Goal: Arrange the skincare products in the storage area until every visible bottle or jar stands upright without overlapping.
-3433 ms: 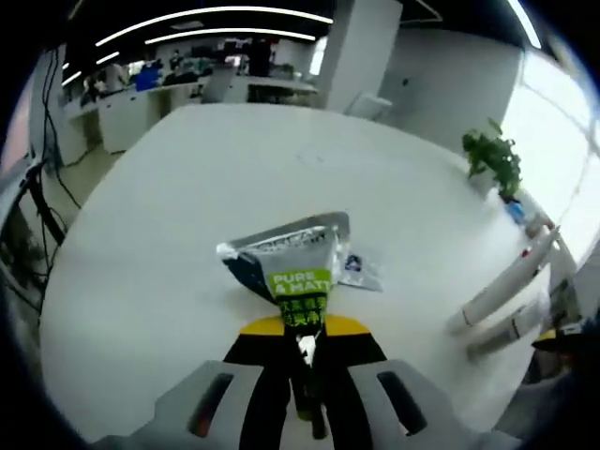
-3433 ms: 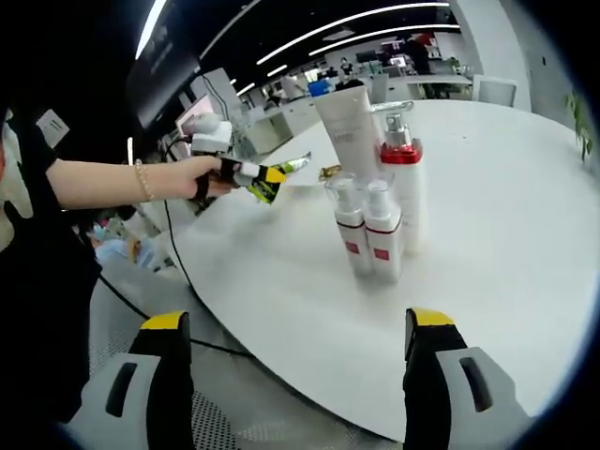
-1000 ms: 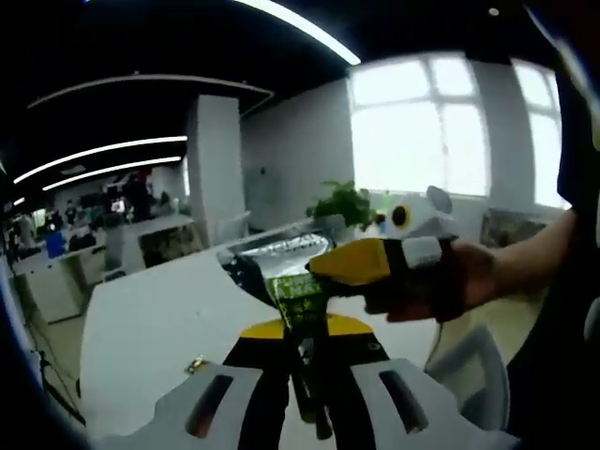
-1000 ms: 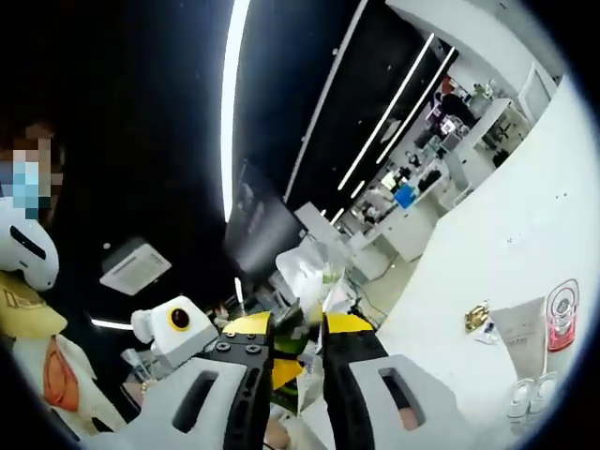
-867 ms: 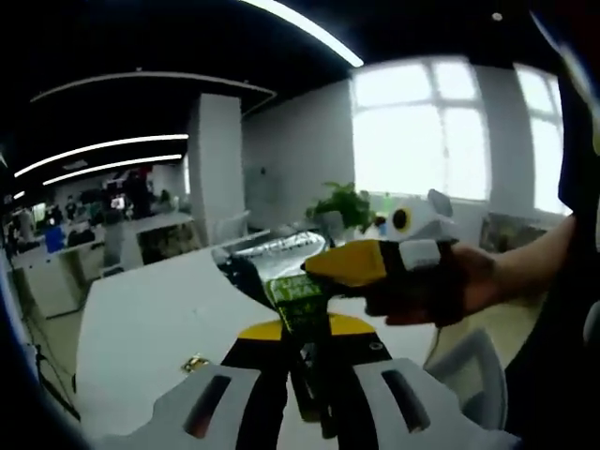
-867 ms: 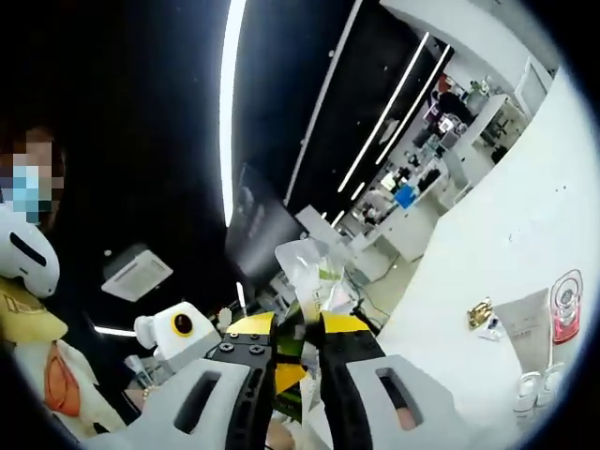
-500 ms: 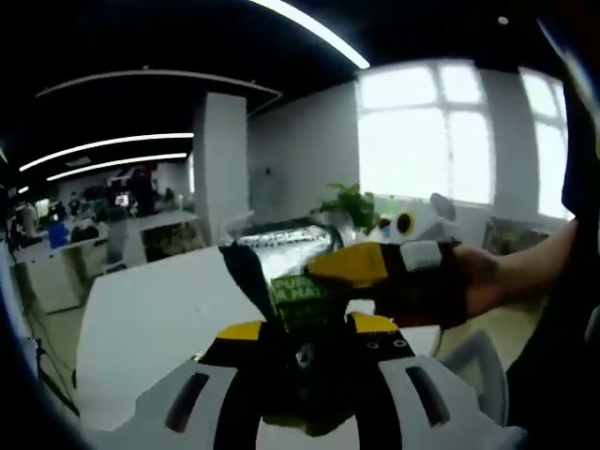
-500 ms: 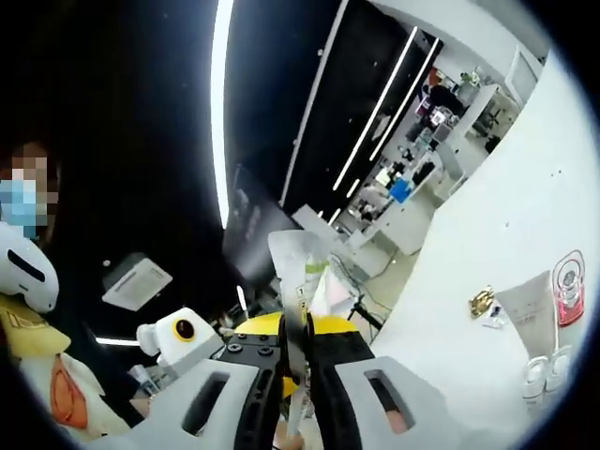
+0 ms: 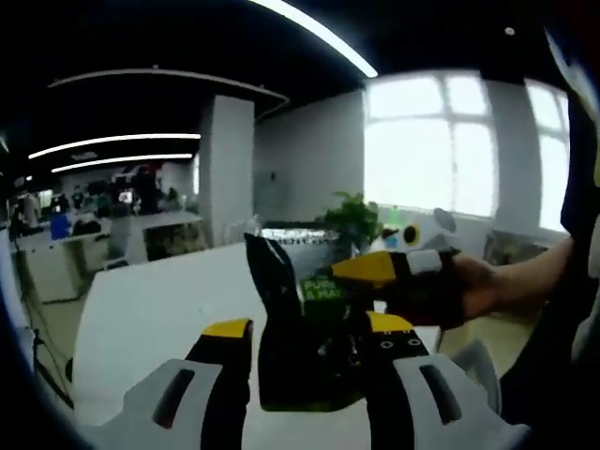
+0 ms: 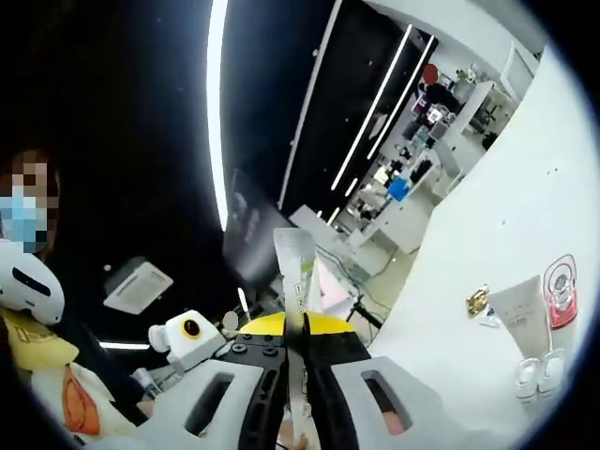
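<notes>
A dark sachet with a green label (image 9: 291, 347) hangs in the air between the wide-apart jaws of my left gripper (image 9: 309, 328), which is open. My right gripper (image 9: 345, 272) comes in from the right, held by a person's hand (image 9: 469, 286), and is shut on the sachet's upper part. In the right gripper view the sachet (image 10: 296, 258) stands edge-on between the shut jaws of my right gripper (image 10: 295, 330). On the white table stand a white tube (image 10: 523, 319), a red-capped bottle (image 10: 562, 279) and two small white bottles (image 10: 531, 375), close together.
The white table (image 9: 141, 309) stretches out below the grippers. A small gold item (image 10: 478, 300) lies on it near the tube. A potted plant (image 9: 352, 211) stands at the far edge by bright windows. Office desks fill the background.
My left gripper's jaws have opened and let go of the sachet. My right gripper has shut on it and now holds it alone.
</notes>
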Demonstrator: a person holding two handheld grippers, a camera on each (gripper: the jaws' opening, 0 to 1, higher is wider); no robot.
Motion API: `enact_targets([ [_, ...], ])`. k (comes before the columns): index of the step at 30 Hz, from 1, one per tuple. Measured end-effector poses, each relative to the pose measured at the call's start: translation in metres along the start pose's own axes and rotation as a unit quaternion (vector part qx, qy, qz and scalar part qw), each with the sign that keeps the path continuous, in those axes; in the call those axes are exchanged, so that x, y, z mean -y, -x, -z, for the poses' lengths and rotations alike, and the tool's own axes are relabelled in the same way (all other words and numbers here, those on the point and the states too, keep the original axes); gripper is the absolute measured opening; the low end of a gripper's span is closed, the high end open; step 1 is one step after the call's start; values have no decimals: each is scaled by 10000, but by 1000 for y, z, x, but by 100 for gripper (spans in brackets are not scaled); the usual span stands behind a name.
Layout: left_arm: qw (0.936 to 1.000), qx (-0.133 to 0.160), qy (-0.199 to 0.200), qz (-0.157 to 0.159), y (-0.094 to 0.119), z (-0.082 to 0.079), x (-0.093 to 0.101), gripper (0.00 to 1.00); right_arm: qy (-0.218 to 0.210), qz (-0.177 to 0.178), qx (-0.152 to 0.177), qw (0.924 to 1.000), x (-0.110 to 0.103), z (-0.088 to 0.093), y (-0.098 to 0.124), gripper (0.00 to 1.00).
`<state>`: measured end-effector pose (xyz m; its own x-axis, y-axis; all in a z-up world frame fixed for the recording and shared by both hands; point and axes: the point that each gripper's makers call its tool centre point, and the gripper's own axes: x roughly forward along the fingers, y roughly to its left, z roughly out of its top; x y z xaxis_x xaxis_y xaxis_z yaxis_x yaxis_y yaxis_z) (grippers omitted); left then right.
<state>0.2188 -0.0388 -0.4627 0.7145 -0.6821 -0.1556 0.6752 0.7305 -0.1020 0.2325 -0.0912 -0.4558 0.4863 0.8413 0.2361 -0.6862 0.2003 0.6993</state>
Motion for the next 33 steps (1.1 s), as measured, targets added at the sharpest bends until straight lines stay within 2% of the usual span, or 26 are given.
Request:
enact_targets([
  [2,9990,165,347,238,3,-6,-2,44,-8,-123,-45,9999,-4,0,1,5],
  [4,9986,98,399,344,6,-5,-9,44,-16,-249,-111,9996,-9,1,3,5],
  [5,9976,136,445,509,6,-6,-7,43,-30,-311,-127,9994,-11,2,3,5],
  [6,9939,156,693,848,6,-7,6,43,-38,-365,-143,9992,-13,2,4,5],
  [8,9863,327,1179,1108,8,-13,7,43,-72,-491,-167,9986,-18,3,5,4],
  [9,9836,269,1279,1246,9,-11,7,43,-103,-581,-165,9981,-21,3,6,4],
  [11,9861,182,1127,1205,8,-4,2,43,-169,-711,-126,9972,-26,1,6,4],
  [12,9847,50,1098,1351,9,0,6,43,-210,-842,-93,9962,-31,-1,7,4],
  [14,9748,-87,1422,1717,11,4,17,41,-296,-1006,-25,9945,-37,-4,8,4],
  [15,9689,94,1571,1907,11,-2,23,40,-348,-1056,5,9938,-39,-6,8,4],
  [18,9630,284,1652,2109,13,-10,32,31,-367,-1116,47,9931,-41,-9,7,4],
  [20,9630,361,1667,2089,11,-13,32,25,-392,-1103,65,9931,-41,-10,7,4],
  [21,9625,457,1725,2043,10,-16,30,26,-389,-1088,82,9933,-40,-10,7,4],
  [23,9615,469,1876,1954,9,-15,27,24,-393,-1034,104,9938,-38,-12,7,4],
  [25,9624,363,2004,1800,6,-10,21,22,-380,-899,57,9952,-33,-11,7,4],
  [27,9674,322,1914,1625,5,-5,17,18,-373,-734,17,9966,-27,-9,7,4],
  [30,9661,339,2007,1590,7,-2,14,10,-436,-587,23,9973,-20,-10,9,4],
  [33,9653,291,2106,1517,8,2,13,9,-398,-481,-8,9980,-17,-8,8,4],
])
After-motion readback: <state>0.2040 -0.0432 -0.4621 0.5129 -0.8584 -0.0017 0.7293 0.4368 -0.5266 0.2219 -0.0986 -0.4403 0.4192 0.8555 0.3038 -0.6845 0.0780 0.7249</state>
